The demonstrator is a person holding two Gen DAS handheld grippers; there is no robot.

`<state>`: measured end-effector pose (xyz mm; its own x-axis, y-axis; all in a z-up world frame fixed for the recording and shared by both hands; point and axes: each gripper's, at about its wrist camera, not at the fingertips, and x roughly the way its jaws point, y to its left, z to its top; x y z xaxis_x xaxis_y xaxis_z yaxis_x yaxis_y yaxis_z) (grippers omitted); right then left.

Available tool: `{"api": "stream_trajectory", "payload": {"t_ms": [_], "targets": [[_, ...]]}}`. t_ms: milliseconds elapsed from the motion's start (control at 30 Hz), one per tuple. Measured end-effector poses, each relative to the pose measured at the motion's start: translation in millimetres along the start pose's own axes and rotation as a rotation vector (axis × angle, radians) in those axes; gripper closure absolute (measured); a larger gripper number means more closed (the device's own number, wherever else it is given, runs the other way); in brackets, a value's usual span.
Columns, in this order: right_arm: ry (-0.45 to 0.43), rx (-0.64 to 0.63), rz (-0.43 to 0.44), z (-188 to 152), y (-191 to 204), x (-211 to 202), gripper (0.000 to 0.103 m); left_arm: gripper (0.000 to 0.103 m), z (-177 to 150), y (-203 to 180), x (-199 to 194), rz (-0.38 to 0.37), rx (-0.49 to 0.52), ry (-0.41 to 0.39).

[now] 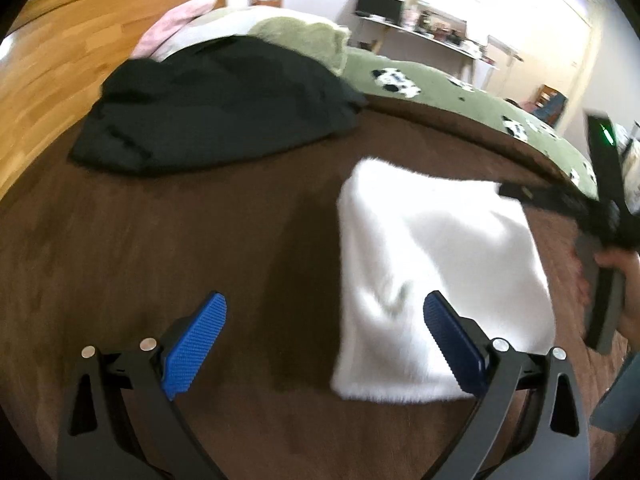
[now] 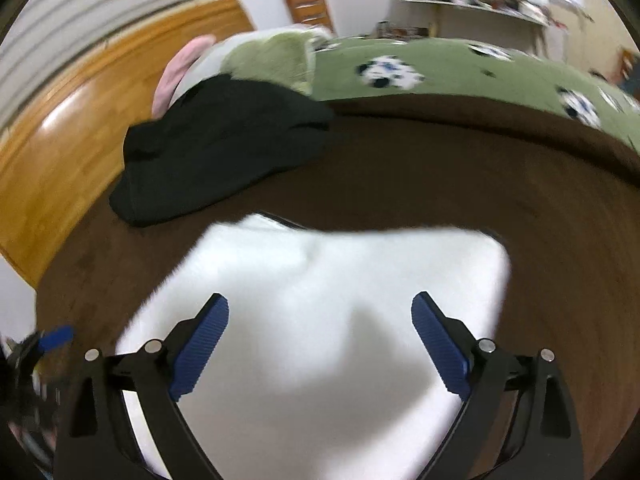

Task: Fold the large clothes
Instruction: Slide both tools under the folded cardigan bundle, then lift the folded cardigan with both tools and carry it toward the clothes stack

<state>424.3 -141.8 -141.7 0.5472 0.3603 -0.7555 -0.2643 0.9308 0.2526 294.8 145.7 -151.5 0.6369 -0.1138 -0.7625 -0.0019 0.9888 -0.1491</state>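
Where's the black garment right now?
The black garment lies bunched at the far left of the brown blanket, beside the wooden headboard, beyond the folded white garment.

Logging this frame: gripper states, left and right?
Left gripper: open, holding nothing, over the brown blanket.
Right gripper: open, holding nothing, above the white garment.

You're in a home bedroom: a bed with a brown blanket, green panda-print duvet, pillows against a wooden headboard, plus a cluttered desk by the window.
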Motion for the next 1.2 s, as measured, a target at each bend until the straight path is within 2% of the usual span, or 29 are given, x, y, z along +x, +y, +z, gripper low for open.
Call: {"api": "stream_trajectory", "payload": {"t_ms": [100,167,200,233,300,333,400,533,600,733,867,967,1067,1200], "targets": [[0.001,0.094,0.018,-26.3,-39.3,-21.5,0.009,0.007,20.0,-2.7,8.2,-0.065,0.037,0.011],[0.007,0.15,0.046,-45.0,-55.5,-29.6,0.009,0.007,34.8,-0.6,22.6,-0.168,0.019,0.043],[0.01,0.183,0.066,-54.1,-63.9,-31.4,0.009,0.008,40.9,1.0,34.1,-0.231,0.006,0.072],[0.018,0.234,0.099,-65.6,-74.6,-31.2,0.009,0.011,43.6,1.6,42.5,-0.259,-0.001,0.097],[0.043,0.314,0.157,-83.7,-91.0,-25.1,0.009,0.02,47.8,0.4,64.3,-0.283,0.005,0.162],[0.051,0.336,0.17,-89.1,-95.2,-21.1,0.009,0.02,48.7,-0.3,77.6,-0.302,0.013,0.198],[0.077,0.364,0.192,-97.3,-101.5,-11.4,0.009,0.027,49.6,1.8,100.8,-0.362,-0.009,0.274],[0.082,0.399,0.256,-103.4,-107.6,5.5,0.009,0.024,41.2,-4.5,126.3,-0.406,0.025,0.337],[0.079,0.414,0.291,-102.2,-110.3,11.0,0.009,0.014,36.2,-6.2,137.2,-0.426,0.031,0.353],[0.078,0.415,0.327,-98.9,-111.6,15.3,0.009,0.01,27.0,3.5,167.2,-0.551,-0.081,0.409],[0.084,0.413,0.363,-97.4,-114.1,15.9,0.009,0.009,24.8,-6.6,170.9,-0.59,-0.063,0.391],[0.072,0.433,0.433,-96.4,-114.2,15.9,0.011,0.009,26.0,-16.5,177.4,-0.625,-0.046,0.41],[0.094,0.433,0.464,-90.7,-109.1,26.1,0.011,0.006,27.5,-20.6,182.1,-0.657,-0.035,0.434],[0.104,0.457,0.532,-85.9,-98.8,46.7,0.011,0.006,29.6,-28.0,183.9,-0.645,-0.013,0.458]]}}
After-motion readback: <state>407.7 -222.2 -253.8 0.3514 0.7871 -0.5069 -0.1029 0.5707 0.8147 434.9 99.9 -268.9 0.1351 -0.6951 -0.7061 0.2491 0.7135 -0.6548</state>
